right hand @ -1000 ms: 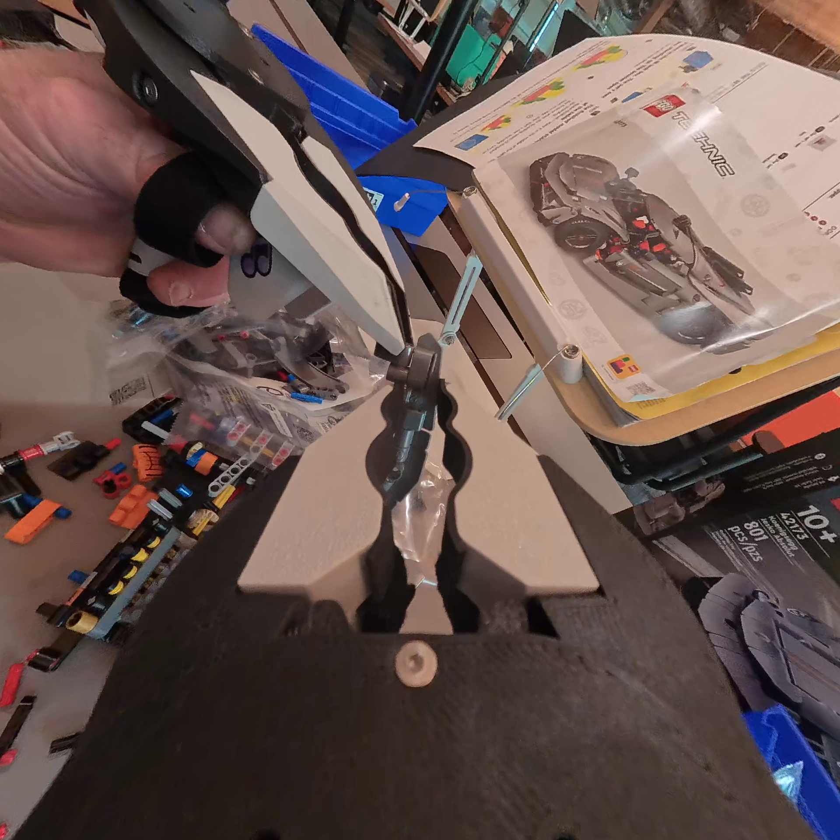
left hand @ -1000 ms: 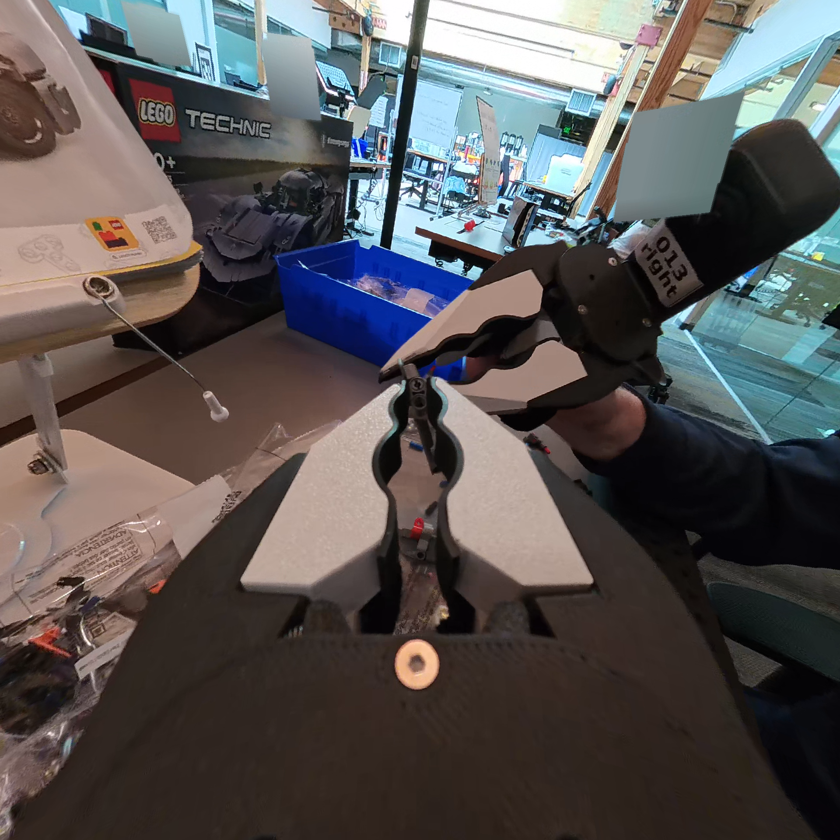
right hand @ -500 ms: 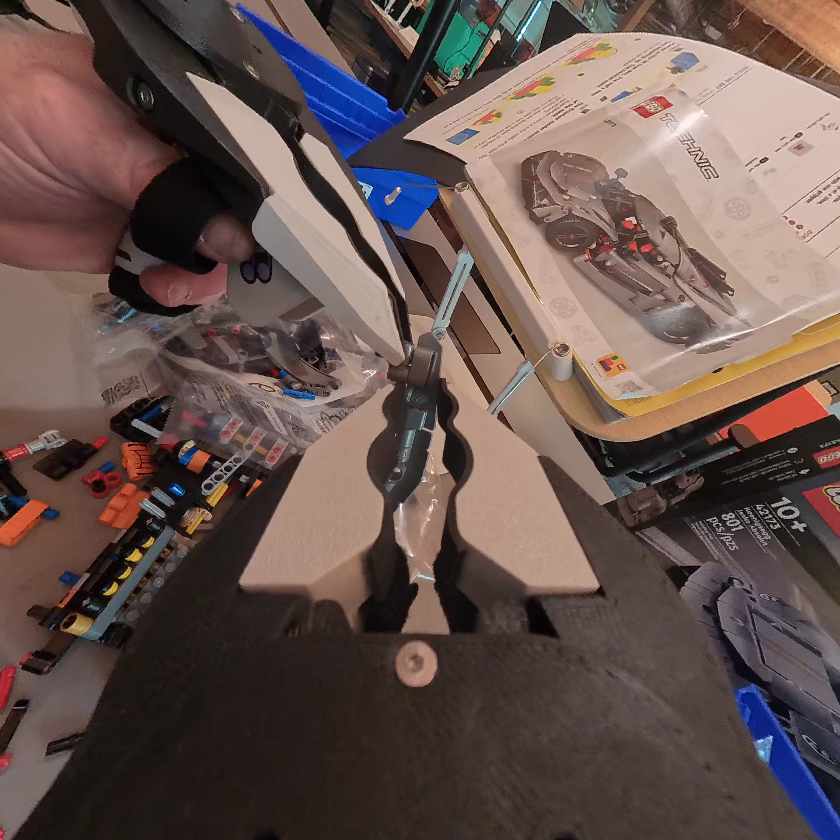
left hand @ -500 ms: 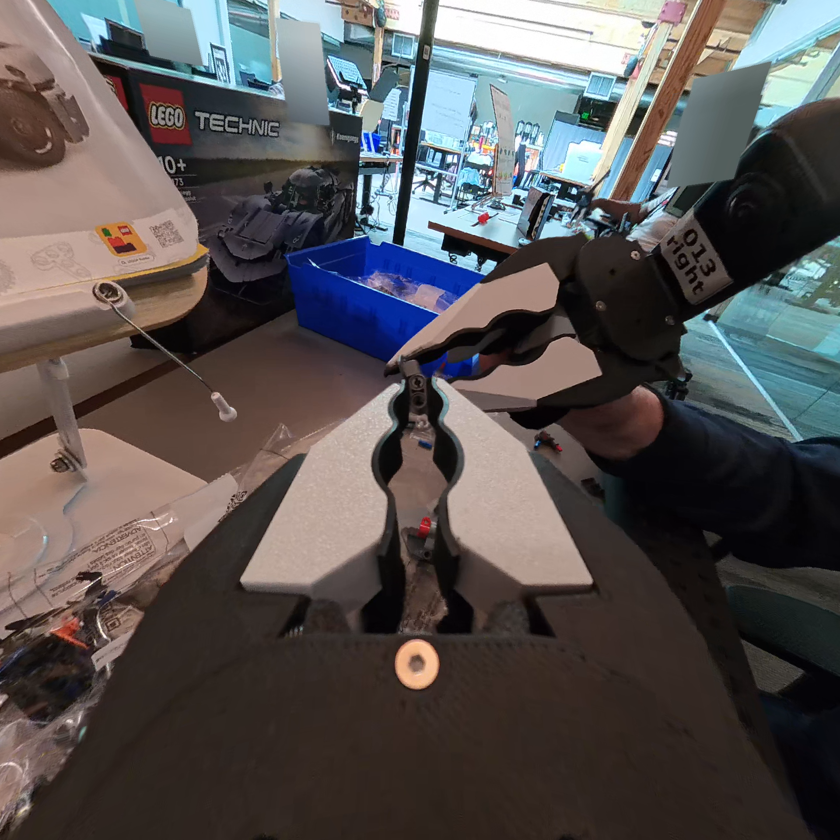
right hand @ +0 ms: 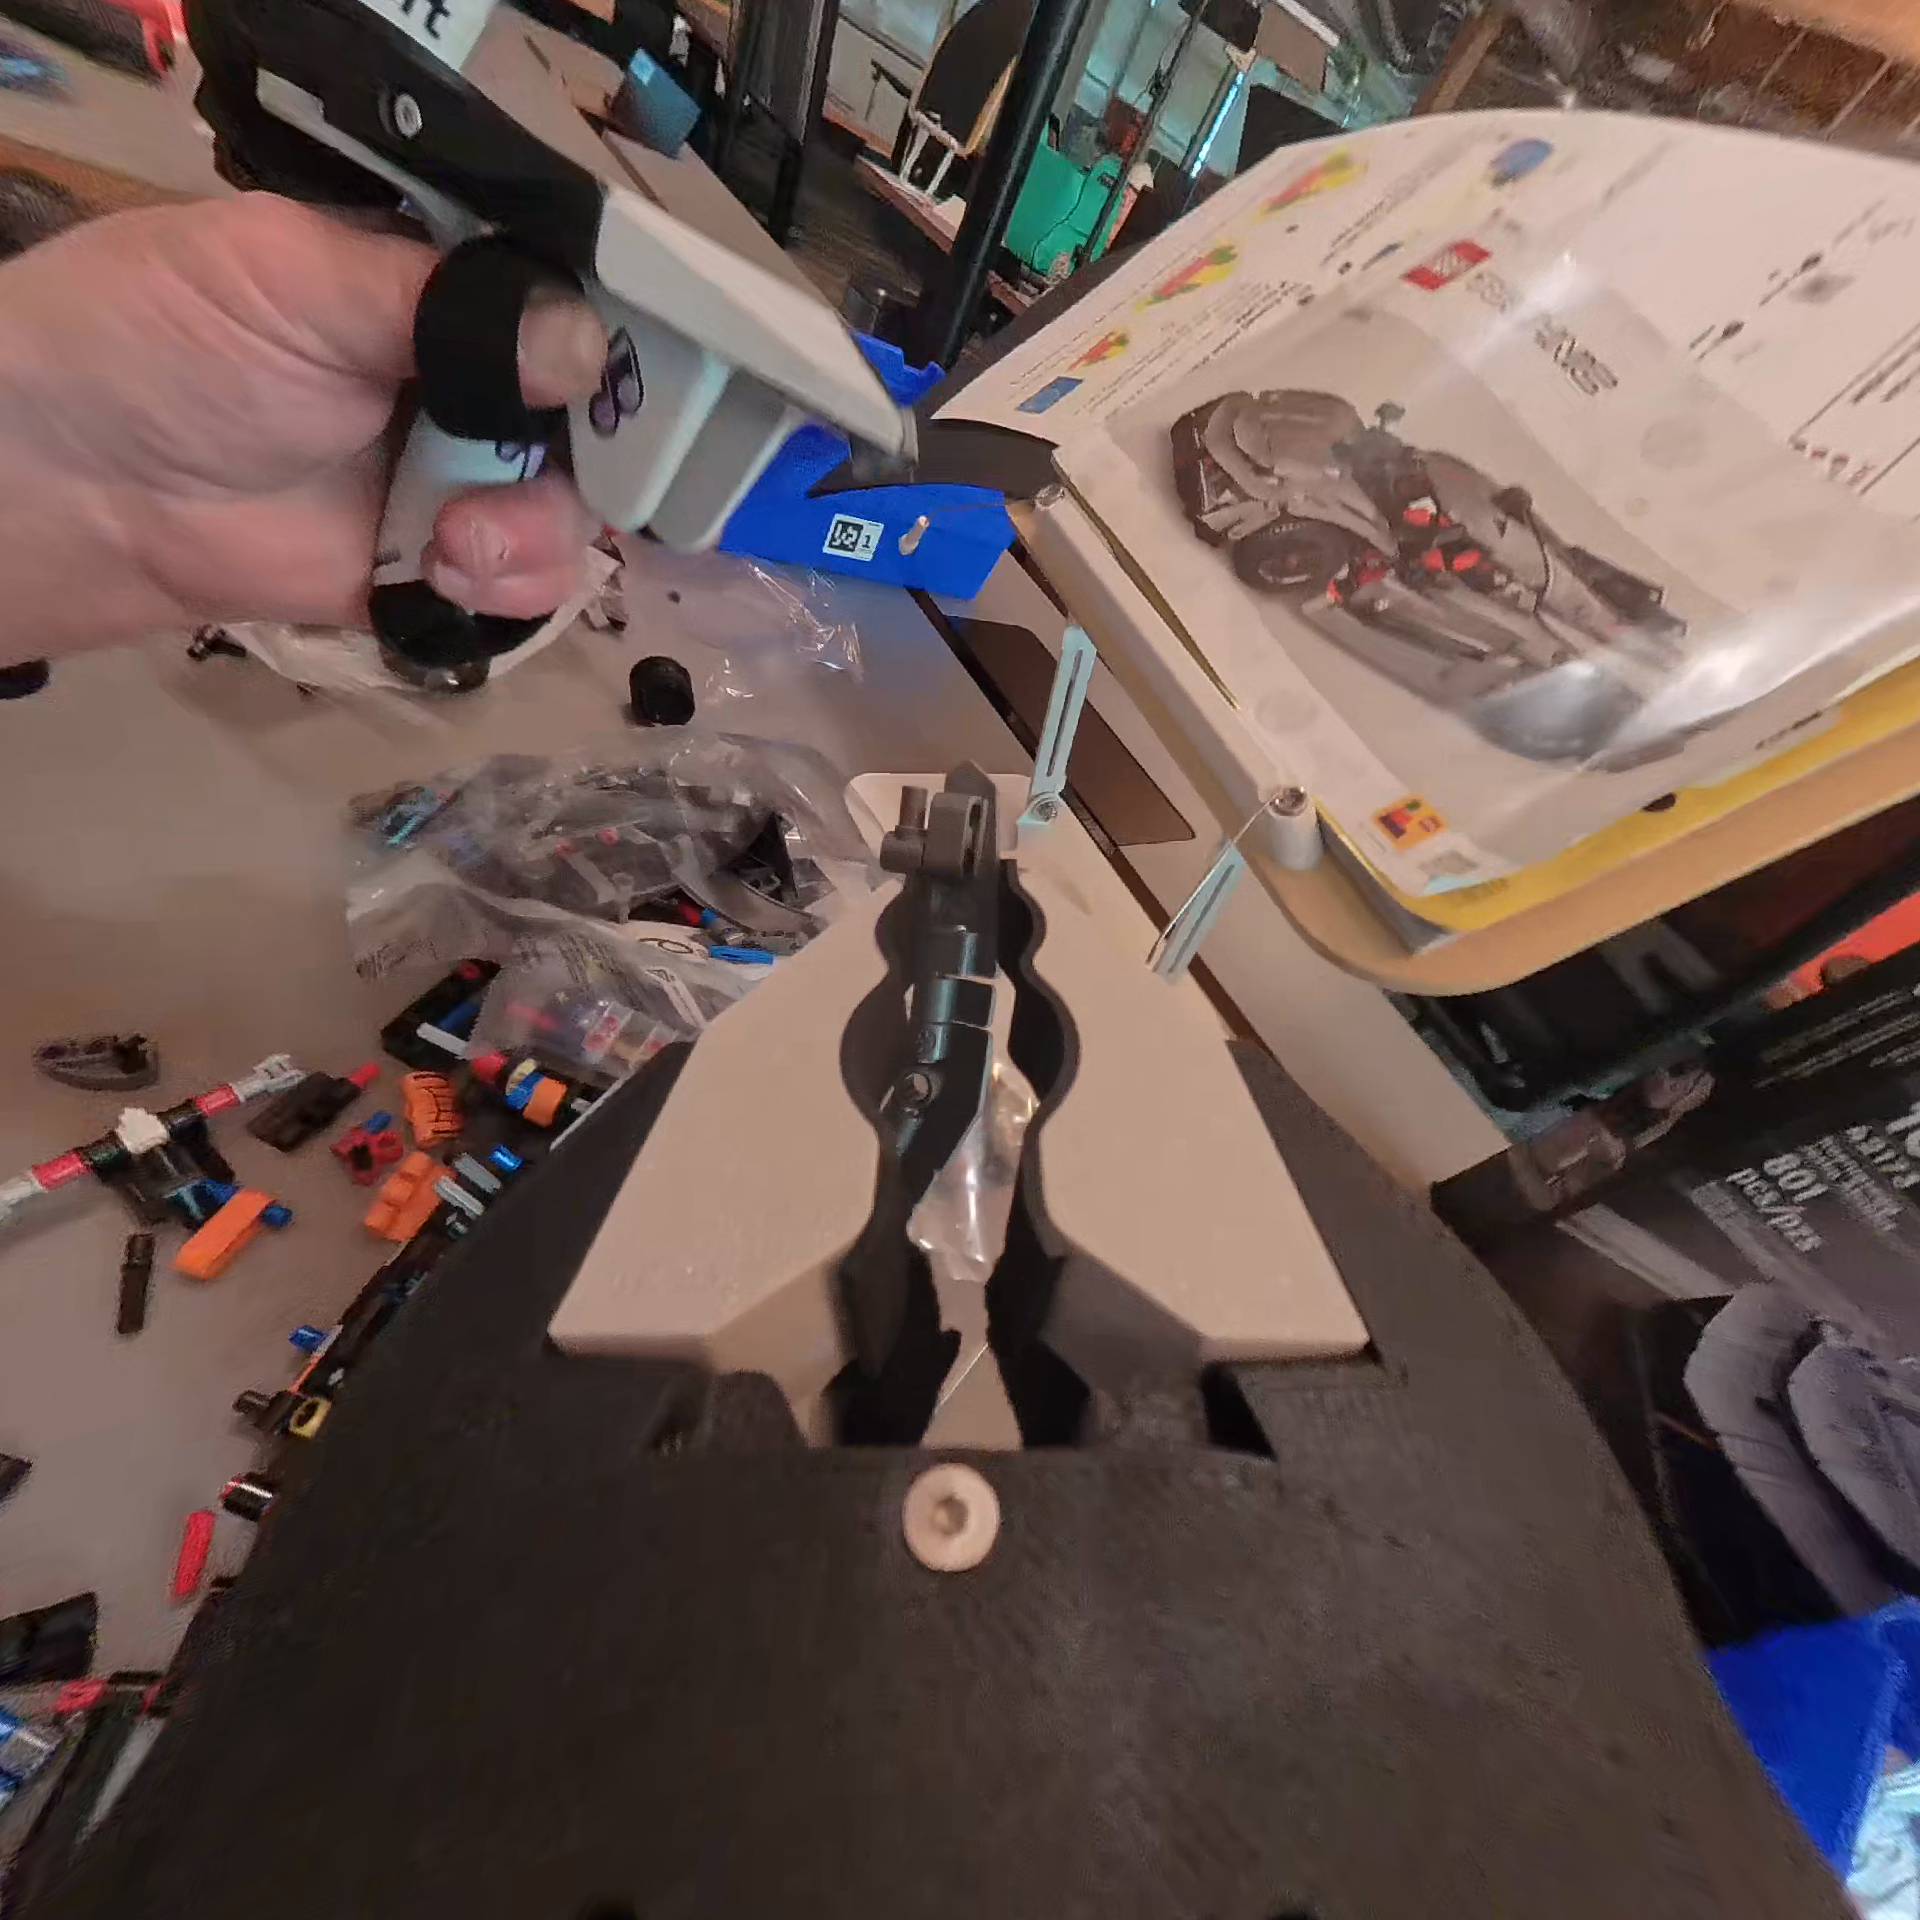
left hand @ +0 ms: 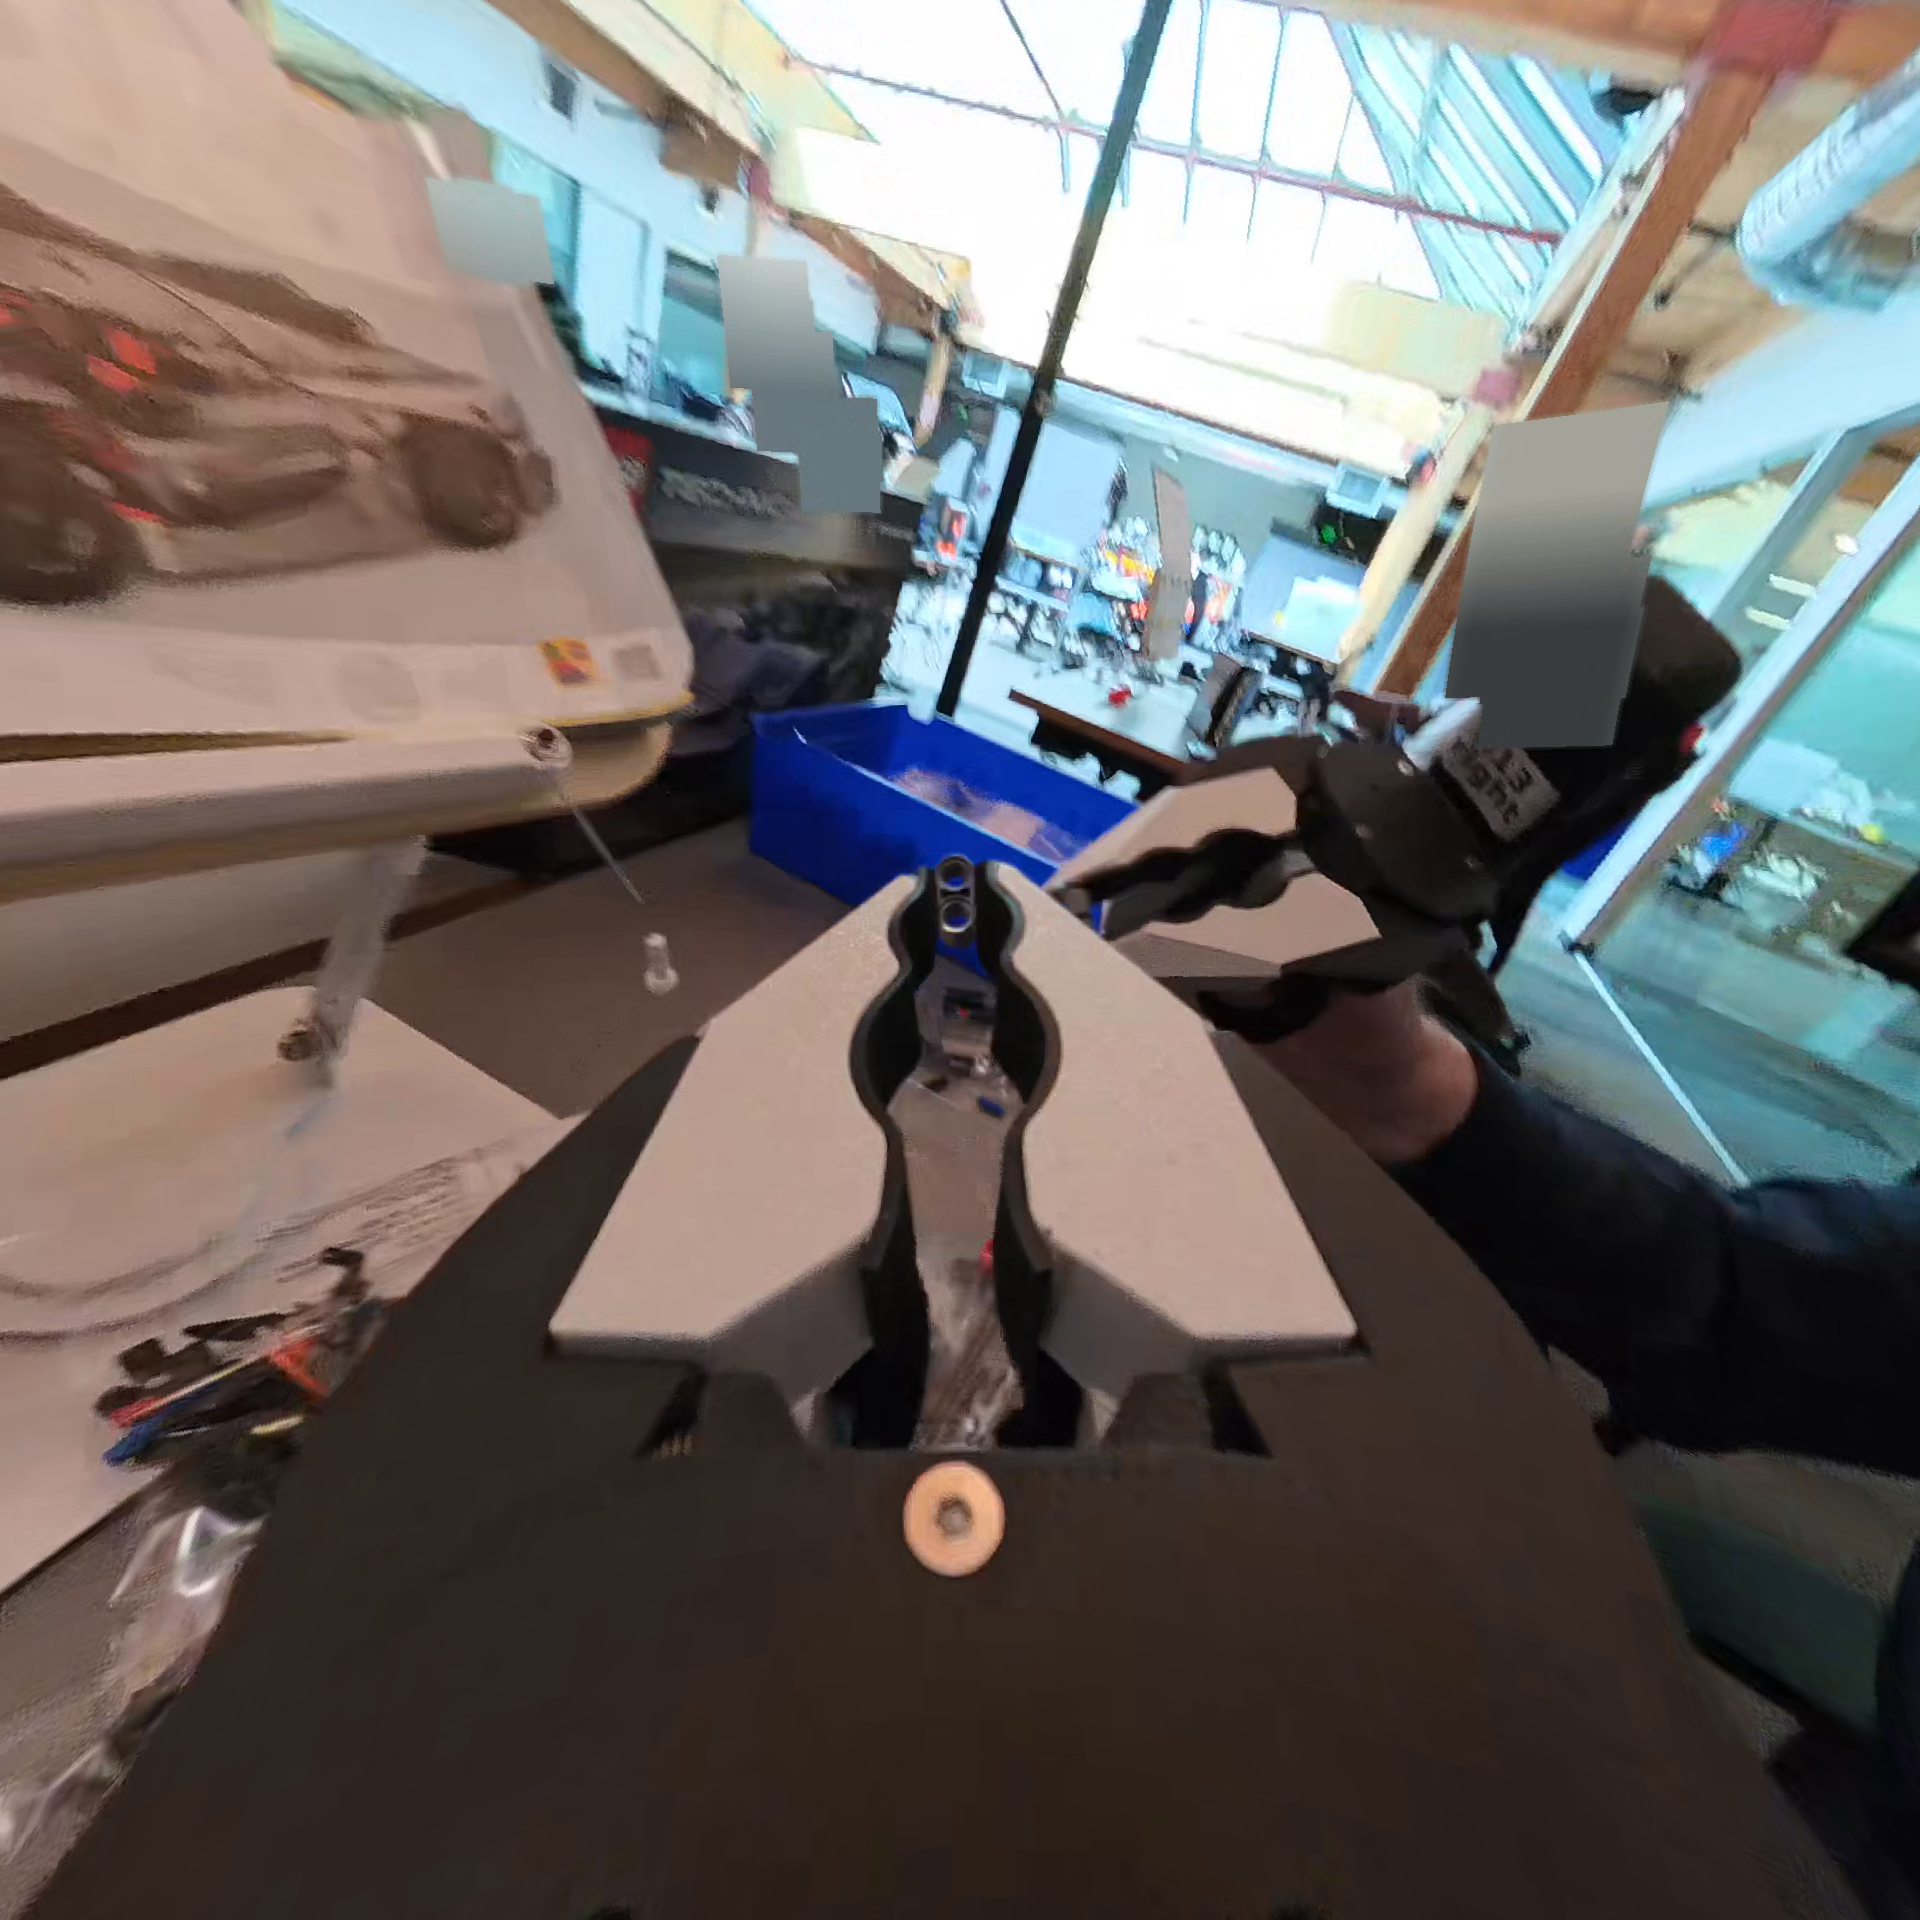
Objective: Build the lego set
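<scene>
Holding items, two grippers, raised above table (right hand: pixel 156 831).

Left gripper (left hand: pixel 956 904): fingers drawn close, pinching small dark piece (left hand: pixel 956 902) at the tips; two round holes of the piece face the camera. Seen from the right wrist view, this gripper (right hand: pixel 894 436) sits upper left, gripped by a hand (right hand: pixel 208 416), well apart from the right gripper.

Right gripper (right hand: pixel 951 862): fingers drawn close, pinching dark grey beam (right hand: pixel 945 935) lengthwise between them; beam end stands out past the tips, with a short pin (right hand: pixel 902 821) jutting from its left side. Seen from the left wrist view, this gripper (left hand: pixel 1081 894) lies to the right, just beside the left fingertips, not touching.

Table contents:
- Clear bags (right hand: pixel 623 852) of dark parts, centre left.
- Loose parts (right hand: pixel 395 1143), orange, red, blue and black, scattered lower left.
- Black wheel (right hand: pixel 661 690), alone, behind the bags.

Booklet (right hand: pixel 1507 499): car picture on cover, propped on a tilted wooden stand (right hand: pixel 1382 956), right side.

Blue bin (left hand: pixel 831 800): behind the stand, clear bags inside.

Box (right hand: pixel 1818 1143): dark, printed, lower right under the stand.

Left wrist view is motion-blurred; fine detail there cannot be told.
</scene>
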Demonstrator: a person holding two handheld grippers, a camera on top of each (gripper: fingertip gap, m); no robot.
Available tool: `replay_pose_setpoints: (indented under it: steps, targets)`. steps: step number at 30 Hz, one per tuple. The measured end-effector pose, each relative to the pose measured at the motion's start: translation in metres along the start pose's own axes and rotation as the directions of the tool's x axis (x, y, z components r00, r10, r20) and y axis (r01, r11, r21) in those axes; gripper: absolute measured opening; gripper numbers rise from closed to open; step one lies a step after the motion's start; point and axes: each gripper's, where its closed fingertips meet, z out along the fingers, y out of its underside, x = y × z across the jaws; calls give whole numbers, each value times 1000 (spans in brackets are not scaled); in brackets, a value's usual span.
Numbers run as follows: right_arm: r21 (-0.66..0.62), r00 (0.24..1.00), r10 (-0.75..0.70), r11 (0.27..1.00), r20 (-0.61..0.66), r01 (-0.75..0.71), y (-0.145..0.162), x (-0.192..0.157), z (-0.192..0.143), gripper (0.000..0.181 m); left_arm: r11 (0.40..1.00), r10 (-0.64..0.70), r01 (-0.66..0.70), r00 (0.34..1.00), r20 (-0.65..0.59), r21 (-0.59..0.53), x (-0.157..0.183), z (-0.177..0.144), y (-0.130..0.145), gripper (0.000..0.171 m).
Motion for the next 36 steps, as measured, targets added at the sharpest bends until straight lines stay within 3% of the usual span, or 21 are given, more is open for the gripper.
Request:
replay_pose_setpoints:
  steps: [4,9,12,18,26,29,36]
  targets:
    - [-65,1000,-8,998,-2,8,23,5,5,11,979,122,-131,991,-62,-157,24,25,25,4]
    - [-23,995,88,996,-36,-89,23,30,-11,11,927,205,-222,975,-88,-304,31,41,60,4]
    - [-53,994,100,993,-42,-103,34,34,-10,11,868,298,-316,949,-105,-383,39,51,77,4]
    - [-76,995,101,992,-23,-102,39,31,-6,11,719,475,-419,878,-48,-554,17,56,107,5]
    - [-80,995,99,992,-3,-99,40,27,-5,11,658,567,-417,822,49,-627,-13,40,101,5]
    - [-81,995,100,992,-1,-99,41,27,-4,11,671,548,-386,833,72,-634,-20,35,101,5]
    - [-81,995,101,992,1,-100,41,27,-5,11,631,570,-364,817,90,-685,-32,29,108,9]
